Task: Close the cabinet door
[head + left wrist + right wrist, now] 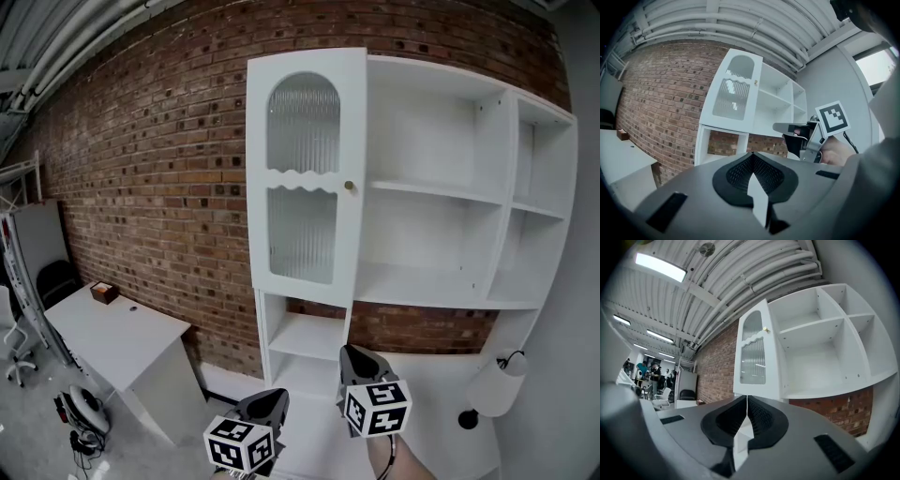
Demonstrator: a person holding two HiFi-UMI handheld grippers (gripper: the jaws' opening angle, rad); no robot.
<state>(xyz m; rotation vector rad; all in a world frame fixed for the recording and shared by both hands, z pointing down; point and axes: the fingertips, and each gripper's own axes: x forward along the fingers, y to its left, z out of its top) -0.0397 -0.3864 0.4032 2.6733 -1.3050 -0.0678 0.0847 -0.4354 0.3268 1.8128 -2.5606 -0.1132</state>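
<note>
A white cabinet [441,192] is seen against a brick wall [141,159], filling the centre and right of the head view. Its cabinet door [305,178], fitted with ribbed glass panes and an arched top, is found at the upper centre of the frame, over the left column of the cabinet. A small round knob [349,186] is set at the door's right edge, just beside the open shelves. Whether the door lies flush or stands slightly ajar cannot be told.

The left gripper [270,401] is held at the lower centre of the head view, and the right gripper [359,359] just to its right and a little higher; both are well apart from the door.

In the left gripper view, the pads of the left gripper [752,163] are pressed together with nothing between them, and the door [733,91] is seen at the upper centre. In the right gripper view, the right gripper [747,401] is likewise closed and empty, with the door [754,355] just above its tips in the frame.

A white desk [112,333] carrying a small box [104,292] is seen at the lower left.
</note>
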